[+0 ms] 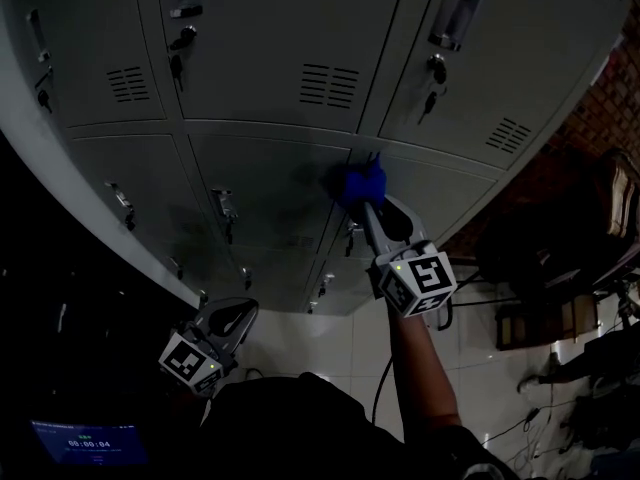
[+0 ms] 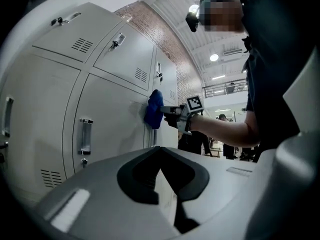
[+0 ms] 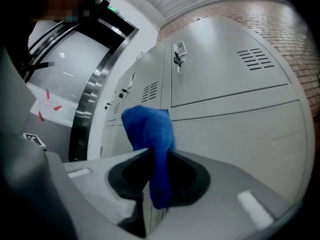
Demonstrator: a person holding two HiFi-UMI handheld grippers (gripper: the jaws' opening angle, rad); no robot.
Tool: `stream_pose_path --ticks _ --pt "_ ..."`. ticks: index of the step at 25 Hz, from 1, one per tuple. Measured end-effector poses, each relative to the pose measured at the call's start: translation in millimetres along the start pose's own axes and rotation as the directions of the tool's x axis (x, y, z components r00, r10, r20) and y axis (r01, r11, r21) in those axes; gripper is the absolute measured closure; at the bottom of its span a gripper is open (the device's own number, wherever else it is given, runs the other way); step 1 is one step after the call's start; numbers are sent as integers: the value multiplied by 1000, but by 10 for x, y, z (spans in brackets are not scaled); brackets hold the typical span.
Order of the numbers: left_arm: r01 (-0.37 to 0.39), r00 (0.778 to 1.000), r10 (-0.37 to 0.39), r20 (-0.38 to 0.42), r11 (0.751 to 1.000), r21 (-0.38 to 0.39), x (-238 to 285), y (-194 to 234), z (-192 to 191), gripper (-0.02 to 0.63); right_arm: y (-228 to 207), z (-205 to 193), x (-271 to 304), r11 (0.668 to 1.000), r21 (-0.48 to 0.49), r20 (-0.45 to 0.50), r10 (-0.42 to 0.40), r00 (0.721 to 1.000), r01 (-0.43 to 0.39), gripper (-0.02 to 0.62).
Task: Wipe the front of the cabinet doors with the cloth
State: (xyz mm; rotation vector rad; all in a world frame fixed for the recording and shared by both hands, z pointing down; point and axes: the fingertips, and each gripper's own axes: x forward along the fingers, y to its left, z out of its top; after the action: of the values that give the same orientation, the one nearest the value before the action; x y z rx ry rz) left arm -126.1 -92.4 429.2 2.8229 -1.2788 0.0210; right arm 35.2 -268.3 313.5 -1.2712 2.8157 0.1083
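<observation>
Right claw [image 3: 151, 156]: jaws pinched on the blue cloth [image 3: 148, 126], a fuzzy bunched wad pressed to the cabinet doors [image 1: 265, 183] at the seam between two of them.
Left claw [image 2: 159, 151]: jaws together with nothing between them, held low and apart from the cabinet.
Doors: flat grey painted metal with slotted vents, bar handles and keys in the locks.
Writing: small screen [image 1: 88, 443] seems to read 00:00:04; the cubes [image 1: 425, 278] carry black-and-white square markers.

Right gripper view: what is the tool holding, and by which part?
The right tool pinches the cloth near one end. A short tail hangs behind the jaws, and the bunched rest sticks out ahead.
</observation>
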Motion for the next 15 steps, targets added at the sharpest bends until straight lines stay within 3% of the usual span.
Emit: stream_pose_path --ticks 15 --pt "-31 1000 31 0 999 -26 5 19 -53 606 -424 225 10 997 -16 27 -81 996 81 526"
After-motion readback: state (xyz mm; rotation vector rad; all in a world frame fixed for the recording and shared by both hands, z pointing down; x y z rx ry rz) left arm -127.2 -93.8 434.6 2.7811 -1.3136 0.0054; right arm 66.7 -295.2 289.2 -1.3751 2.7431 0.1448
